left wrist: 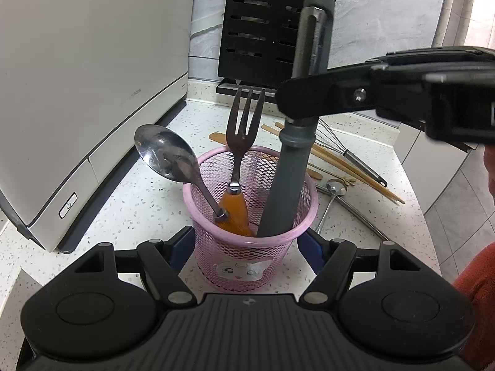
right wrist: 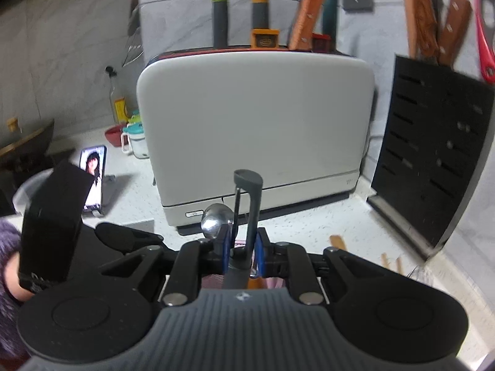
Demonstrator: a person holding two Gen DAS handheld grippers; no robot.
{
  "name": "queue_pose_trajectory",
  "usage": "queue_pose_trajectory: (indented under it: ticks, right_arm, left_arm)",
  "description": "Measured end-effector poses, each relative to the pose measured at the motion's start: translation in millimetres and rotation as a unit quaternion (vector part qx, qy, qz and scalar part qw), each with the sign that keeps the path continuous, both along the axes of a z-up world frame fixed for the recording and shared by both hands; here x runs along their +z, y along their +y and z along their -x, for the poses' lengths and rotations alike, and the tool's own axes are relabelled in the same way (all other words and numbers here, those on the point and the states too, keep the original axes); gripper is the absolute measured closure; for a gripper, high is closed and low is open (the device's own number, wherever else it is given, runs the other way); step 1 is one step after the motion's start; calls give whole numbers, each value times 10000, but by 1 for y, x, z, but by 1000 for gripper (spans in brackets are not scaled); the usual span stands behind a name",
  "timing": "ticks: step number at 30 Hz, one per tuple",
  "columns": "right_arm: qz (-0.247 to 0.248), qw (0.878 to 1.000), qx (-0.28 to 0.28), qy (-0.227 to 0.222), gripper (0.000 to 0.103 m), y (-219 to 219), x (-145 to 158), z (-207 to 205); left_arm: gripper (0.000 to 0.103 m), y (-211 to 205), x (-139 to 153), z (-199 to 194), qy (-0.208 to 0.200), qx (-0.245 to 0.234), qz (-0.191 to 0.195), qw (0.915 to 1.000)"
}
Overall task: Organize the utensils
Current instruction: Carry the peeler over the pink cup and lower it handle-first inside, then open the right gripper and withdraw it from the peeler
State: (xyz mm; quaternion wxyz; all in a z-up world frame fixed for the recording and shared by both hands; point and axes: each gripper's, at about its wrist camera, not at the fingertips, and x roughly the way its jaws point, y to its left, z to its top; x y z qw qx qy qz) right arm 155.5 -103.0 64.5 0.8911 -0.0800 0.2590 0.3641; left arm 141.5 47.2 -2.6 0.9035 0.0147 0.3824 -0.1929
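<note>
Nearest lens: left gripper [left wrist: 246, 249] straddles pink mesh basket [left wrist: 250, 247], blue pads against its sides, steadying it.
Left tongs: moderately wide, closed on the basket.
Basket contents: spoon [left wrist: 162, 151] leaning left, fork [left wrist: 243, 136] with orange handle upright, tines up.
Right gripper [right wrist: 243, 255]: narrow, clamped on grey peeler [left wrist: 292, 167]; handle end already inside the basket at its right side, blade end up.
Beyond basket: small spoon [left wrist: 335, 187], chopsticks [left wrist: 346, 162], whisk [left wrist: 355, 157] loose on counter [left wrist: 139, 198], not yet sorted.
Far: black knife block [left wrist: 263, 24]; white appliance [left wrist: 92, 77] at left.
Risk: peeler released while tilted could lever the light basket over.
Risk: peeler may knock fork or spoon, crowded space.
Risk: left grip slipping on mesh lets basket slide.
</note>
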Motion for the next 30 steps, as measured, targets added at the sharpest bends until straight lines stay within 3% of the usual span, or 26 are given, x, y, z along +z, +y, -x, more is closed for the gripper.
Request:
queue_pose_trajectory:
  ticks: [2, 6, 15, 21, 26, 30]
  right_arm:
    - [148, 9997, 136, -100, 89, 5, -1, 4]
    - [432, 9982, 83, 419, 89, 12, -22, -9]
    - [14, 9969, 107, 776, 88, 0, -22, -21]
    - [159, 9959, 87, 883, 83, 7, -27, -21]
    - [177, 9956, 79, 919, 61, 4, -23, -20]
    - [140, 9955, 85, 934, 53, -2, -19, -19]
  left_arm:
    - [19, 0, 0, 0, 1, 0, 0, 10000]
    - [19, 0, 0, -1, 9, 0, 2, 10000]
    - [19, 1, 0, 0, 8, -6, 4, 10000]
    - [20, 1, 0, -1, 10, -7, 1, 10000]
    - [20, 1, 0, -1, 8, -8, 3, 10000]
    - [20, 1, 0, -1, 11, -7, 0, 10000]
